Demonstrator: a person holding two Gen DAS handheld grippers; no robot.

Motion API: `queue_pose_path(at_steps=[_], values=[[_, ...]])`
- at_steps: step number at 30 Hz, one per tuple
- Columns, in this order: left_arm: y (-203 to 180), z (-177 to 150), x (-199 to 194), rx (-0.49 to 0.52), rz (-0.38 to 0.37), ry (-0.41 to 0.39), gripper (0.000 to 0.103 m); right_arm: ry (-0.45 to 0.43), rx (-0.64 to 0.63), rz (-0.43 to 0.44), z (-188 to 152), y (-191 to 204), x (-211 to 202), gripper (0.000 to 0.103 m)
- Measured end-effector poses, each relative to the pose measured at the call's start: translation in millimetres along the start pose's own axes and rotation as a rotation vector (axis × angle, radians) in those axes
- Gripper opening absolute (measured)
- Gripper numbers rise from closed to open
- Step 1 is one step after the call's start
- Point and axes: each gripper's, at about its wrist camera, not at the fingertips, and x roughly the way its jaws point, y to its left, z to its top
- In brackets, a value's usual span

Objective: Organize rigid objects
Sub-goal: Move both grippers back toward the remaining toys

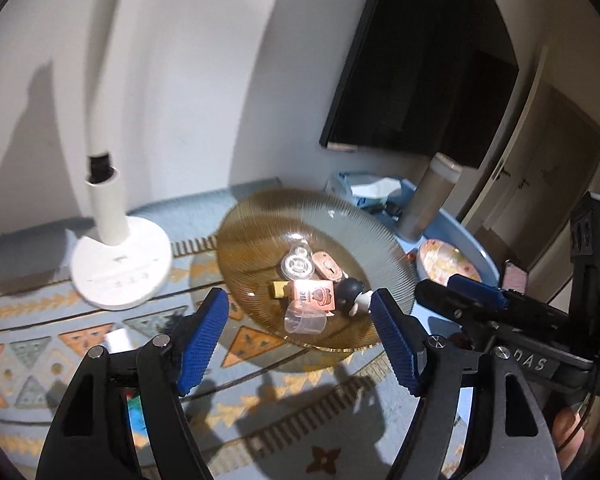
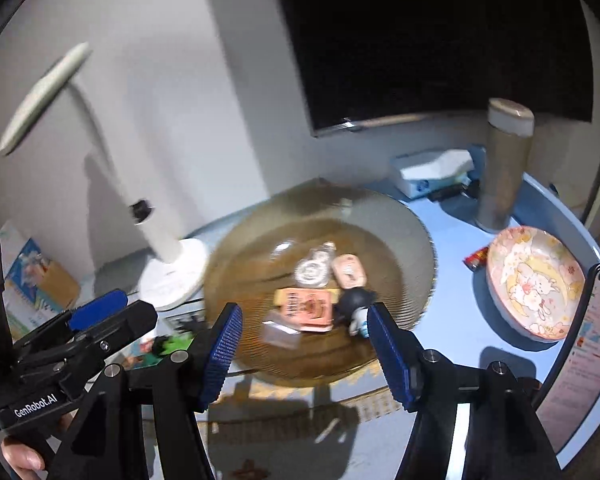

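An amber ribbed glass plate point(image 1: 260, 216) point(image 2: 400, 232) lies on the patterned cloth. It holds a silver round piece point(image 1: 297, 266), a pink case point(image 1: 327, 266), an orange printed box point(image 1: 314, 296) point(image 2: 306, 306), a black-and-white figure point(image 1: 350, 292) point(image 2: 356, 304) and a clear plastic cup point(image 1: 304, 320). My left gripper point(image 1: 300, 344) hovers open over the plate's near edge, nothing between its blue pads. Beside it, my right gripper point(image 2: 308, 356) is also open and empty, above the same near edge.
A white lamp base point(image 1: 120, 268) stands left of the plate. To the right, a blue tray point(image 2: 540, 196) carries a tall tumbler point(image 2: 504, 168), a floral bowl point(image 2: 536, 280) and a tissue box point(image 2: 432, 172). A dark screen point(image 1: 420, 80) hangs on the wall behind. A lit phone point(image 2: 592, 340) is at the far right.
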Motion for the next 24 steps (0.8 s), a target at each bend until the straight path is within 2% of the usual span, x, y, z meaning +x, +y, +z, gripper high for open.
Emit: queue_pose_path(at_steps=[6, 11, 14, 16, 20, 24], values=[[18.8, -6.9, -57.4, -0.024, 0.025, -0.069, 0.072, -0.031, -0.067, 0.051, -14.3, 47.1, -29.3, 0.064], [45.0, -16.5, -111.0, -0.059, 0.067, -0.14, 0.072, -0.023, -0.099, 0.108, -28.8, 81.5, -39.4, 0.064], [64.5, -26.8, -139.7, -0.084, 0.107, -0.177, 0.081, -0.02, -0.124, 0.128, -36.4, 98.8, -41.0, 0.064], [77.8, -36.7, -152.5, -0.103, 0.141, -0.197, 0.083, -0.016, -0.147, 0.139, -42.2, 110.1, -40.5, 0.064], [110.7, -60.5, -153.4, -0.156, 0.195, -0.155, 0.083, 0.01, -0.184, 0.158, -55.5, 127.3, -29.9, 0.064], [142.0, -91.9, -117.6, -0.204, 0.255, -0.035, 0.083, 0.072, -0.218, 0.174, -76.1, 138.5, 1.6, 0.064]])
